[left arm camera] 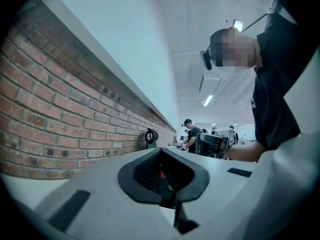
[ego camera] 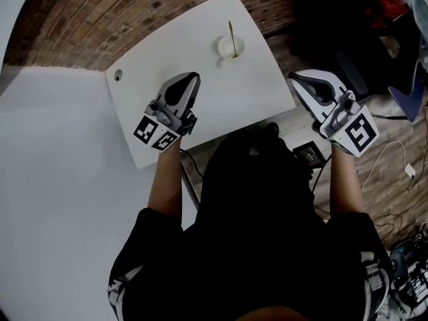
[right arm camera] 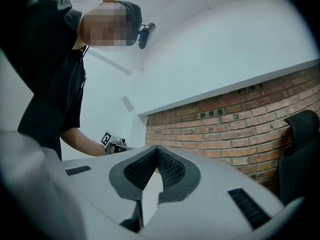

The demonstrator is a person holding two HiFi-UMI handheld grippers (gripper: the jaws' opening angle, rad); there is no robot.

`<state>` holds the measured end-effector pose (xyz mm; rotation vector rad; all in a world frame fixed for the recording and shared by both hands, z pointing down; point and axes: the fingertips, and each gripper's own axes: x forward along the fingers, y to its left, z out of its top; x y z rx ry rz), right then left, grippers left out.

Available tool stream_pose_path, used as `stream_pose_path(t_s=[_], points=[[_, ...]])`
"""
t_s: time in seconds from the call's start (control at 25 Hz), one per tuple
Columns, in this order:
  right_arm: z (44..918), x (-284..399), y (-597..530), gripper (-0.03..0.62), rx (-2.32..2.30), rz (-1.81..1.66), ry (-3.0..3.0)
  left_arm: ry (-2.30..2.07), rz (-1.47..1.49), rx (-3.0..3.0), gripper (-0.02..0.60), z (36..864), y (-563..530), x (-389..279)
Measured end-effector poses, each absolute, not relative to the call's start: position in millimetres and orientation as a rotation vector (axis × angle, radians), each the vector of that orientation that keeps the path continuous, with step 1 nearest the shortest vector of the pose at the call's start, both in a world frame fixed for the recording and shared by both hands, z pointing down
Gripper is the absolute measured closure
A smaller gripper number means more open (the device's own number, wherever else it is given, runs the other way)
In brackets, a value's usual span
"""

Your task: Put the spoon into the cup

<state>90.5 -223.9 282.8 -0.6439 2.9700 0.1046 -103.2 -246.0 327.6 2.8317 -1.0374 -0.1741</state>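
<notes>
The white table (ego camera: 257, 92) fills the middle of the head view, and the person stands at its near edge with both tools raised. The left gripper (ego camera: 190, 79) is over the table, with its jaws fully together and nothing between them. The right gripper (ego camera: 299, 80) is beside the table's right edge, and it is also closed and empty.

The cup (ego camera: 231, 47) stands near the far edge, well apart from both tools. The spoon (ego camera: 231, 32) is inside it, leaning on the rim, so the task looks finished.

The spoon seems thin, light and stiff. The best place to take it would be the free handle above the rim. The cup looks light and could probably tip easily.

The spoon's bowl is hidden inside the cup, and its material is too small to tell. Neither gripper view shows the table.
</notes>
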Motion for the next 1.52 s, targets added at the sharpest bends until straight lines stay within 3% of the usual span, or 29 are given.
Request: stream_pose_path(t_s=[0.48, 1.12, 1.52], points=[[329.9, 63.8, -134.4, 0.588, -0.634, -0.124, 3.042, -0.774, -0.185, 2.810, 0.565, 343.3, -150.5, -82.0], [357.5, -43.4, 39.5, 0.588, -0.712, -0.250, 3.120, -0.427, -0.256, 2.819, 0.565, 370.7, 16.4, -118.3], [340.6, -63.0, 62.8, 0.589, -0.583, -0.164, 3.093, -0.508, -0.228, 2.840, 0.565, 354.6, 48.1, -131.2]])
